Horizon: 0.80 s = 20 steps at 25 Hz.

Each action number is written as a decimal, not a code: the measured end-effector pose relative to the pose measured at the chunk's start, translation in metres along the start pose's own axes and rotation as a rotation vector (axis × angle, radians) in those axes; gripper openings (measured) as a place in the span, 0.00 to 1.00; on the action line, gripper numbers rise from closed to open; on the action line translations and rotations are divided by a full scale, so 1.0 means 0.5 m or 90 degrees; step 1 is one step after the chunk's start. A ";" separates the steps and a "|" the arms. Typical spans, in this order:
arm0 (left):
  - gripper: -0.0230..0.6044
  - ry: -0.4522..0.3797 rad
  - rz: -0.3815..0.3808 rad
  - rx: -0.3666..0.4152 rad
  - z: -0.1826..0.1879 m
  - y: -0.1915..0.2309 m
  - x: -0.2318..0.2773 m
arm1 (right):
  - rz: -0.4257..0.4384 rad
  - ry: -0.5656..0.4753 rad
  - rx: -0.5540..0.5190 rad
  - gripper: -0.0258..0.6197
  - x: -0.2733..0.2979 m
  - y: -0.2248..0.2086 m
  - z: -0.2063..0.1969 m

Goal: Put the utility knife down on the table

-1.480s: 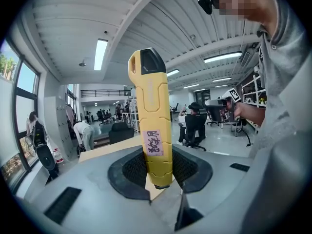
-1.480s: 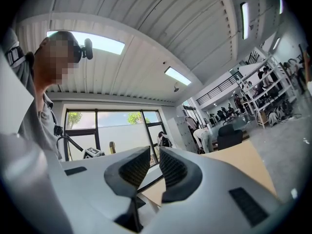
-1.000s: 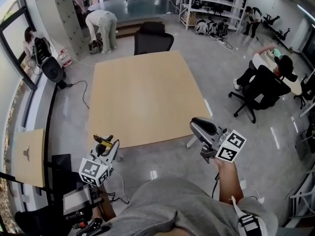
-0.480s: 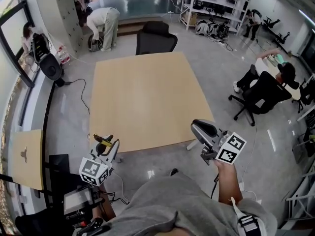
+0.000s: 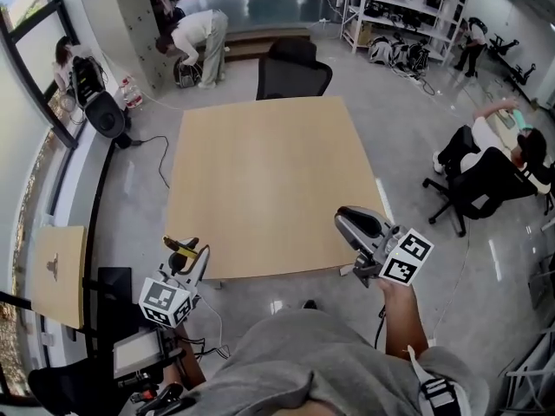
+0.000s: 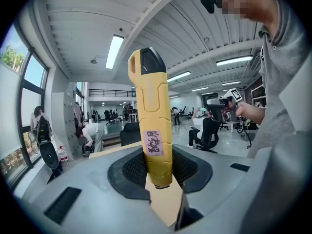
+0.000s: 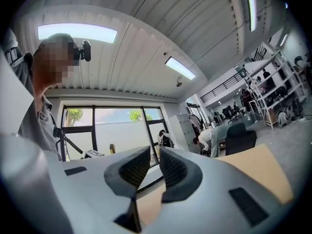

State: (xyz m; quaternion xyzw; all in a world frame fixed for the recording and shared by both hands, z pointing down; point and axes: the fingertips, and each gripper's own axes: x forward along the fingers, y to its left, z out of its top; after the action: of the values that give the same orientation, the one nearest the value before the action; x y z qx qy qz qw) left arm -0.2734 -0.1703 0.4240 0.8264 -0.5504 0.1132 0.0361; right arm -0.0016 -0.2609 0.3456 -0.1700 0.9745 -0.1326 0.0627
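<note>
Left gripper (image 6: 158,168) clamped on knife (image 6: 151,126), pads on its lower part, so body stands clear above jaws and I can lower it flat later. Knife not over table (image 5: 260,180) yet: held short of near edge, at its left corner. Long axis upright across jaws, black-capped end up, butt down; in head view it leans a bit left. Right gripper (image 7: 152,165) empty, jaws narrow, parked at near right corner, out of way.
</note>
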 end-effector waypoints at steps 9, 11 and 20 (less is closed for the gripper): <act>0.21 0.014 0.024 0.023 0.062 -0.069 0.145 | 0.033 -0.017 0.005 0.14 -0.061 -0.156 0.061; 0.21 0.015 0.028 0.026 0.073 -0.089 0.181 | 0.034 -0.020 0.003 0.14 -0.079 -0.196 0.071; 0.21 0.043 0.024 0.030 0.081 -0.108 0.236 | 0.033 -0.026 0.028 0.14 -0.101 -0.255 0.072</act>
State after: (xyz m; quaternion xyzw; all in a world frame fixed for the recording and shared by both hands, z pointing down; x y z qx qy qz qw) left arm -0.1743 -0.2627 0.4151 0.8123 -0.5614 0.1545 0.0333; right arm 0.0918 -0.3676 0.3510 -0.1458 0.9740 -0.1489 0.0893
